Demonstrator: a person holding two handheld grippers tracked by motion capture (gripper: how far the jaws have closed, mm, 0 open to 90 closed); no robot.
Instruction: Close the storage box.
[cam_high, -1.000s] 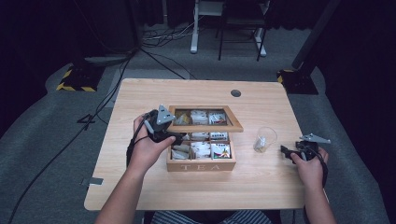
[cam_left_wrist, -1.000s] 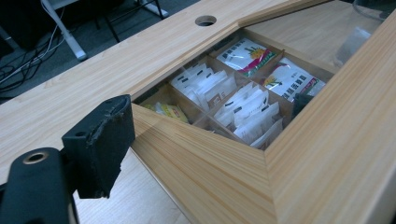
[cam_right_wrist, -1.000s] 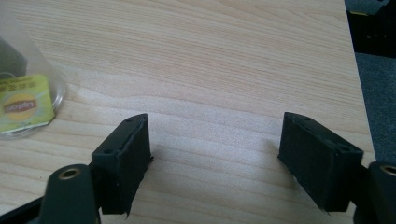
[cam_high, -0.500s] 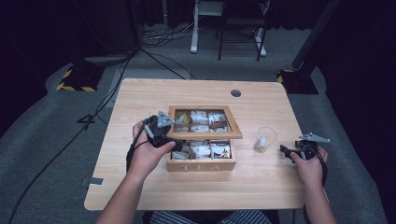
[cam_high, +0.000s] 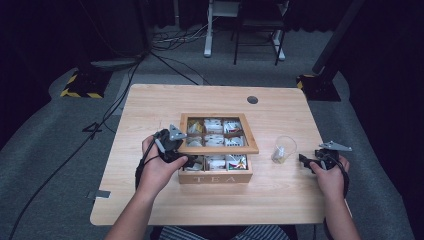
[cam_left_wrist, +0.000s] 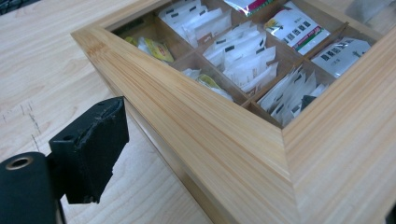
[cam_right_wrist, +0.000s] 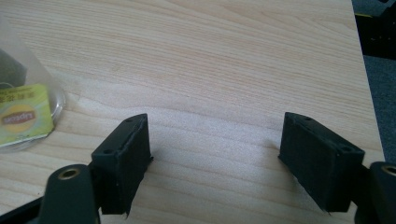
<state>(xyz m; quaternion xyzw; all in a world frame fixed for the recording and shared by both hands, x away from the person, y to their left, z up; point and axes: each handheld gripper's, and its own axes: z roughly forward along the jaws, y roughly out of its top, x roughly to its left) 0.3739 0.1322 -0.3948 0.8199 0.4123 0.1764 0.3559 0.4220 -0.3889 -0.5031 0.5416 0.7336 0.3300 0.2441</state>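
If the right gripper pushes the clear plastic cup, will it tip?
Probably yes. The clear plastic cup looks thin and light, holding what seems a tea bag with a yellow tag. It stands upright and tapered, so a high push may topple it.

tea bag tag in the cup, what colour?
Yellow-green tag, dark oval logo; right gripper view.

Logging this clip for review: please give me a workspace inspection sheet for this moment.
Surface: wooden table, bare wood around the things.
Job's things: wooden tea box marked TEA, its framed lid part lowered over compartments of tea bags.
Clutter: clear plastic cup holding a tea bag.
Grippers: left gripper at the lid's left edge, fingers just opened, off the wood; right gripper open, empty, beside the cup.
Cables: black cables on the floor.
Surroundings: grey carpet, desk legs behind.
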